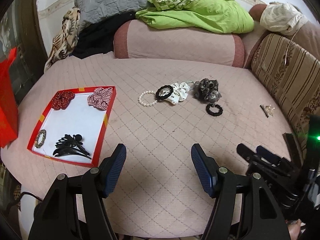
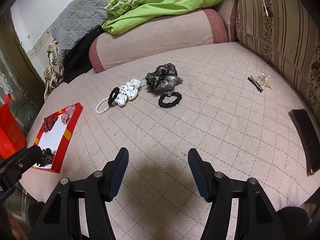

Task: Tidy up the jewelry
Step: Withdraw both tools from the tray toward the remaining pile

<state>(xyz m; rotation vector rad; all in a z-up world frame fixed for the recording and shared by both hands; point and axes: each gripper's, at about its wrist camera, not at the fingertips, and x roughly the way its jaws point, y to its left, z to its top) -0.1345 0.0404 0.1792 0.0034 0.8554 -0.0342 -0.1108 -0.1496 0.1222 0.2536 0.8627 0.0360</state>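
Both my grippers, left (image 1: 158,156) and right (image 2: 158,160), gape empty; black hair tie (image 2: 170,99) ahead of right fingers looks soft, light: I'd pinch its band.

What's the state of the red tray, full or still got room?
Partly filled. The red tray holds two scrunchies, a black hair claw and a small band; its white middle is bare.

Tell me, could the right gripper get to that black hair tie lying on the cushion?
Probably yes. The right gripper is open and holds nothing, and the black hair tie lies alone on the pink cushion ahead of it, with only bare fabric between.
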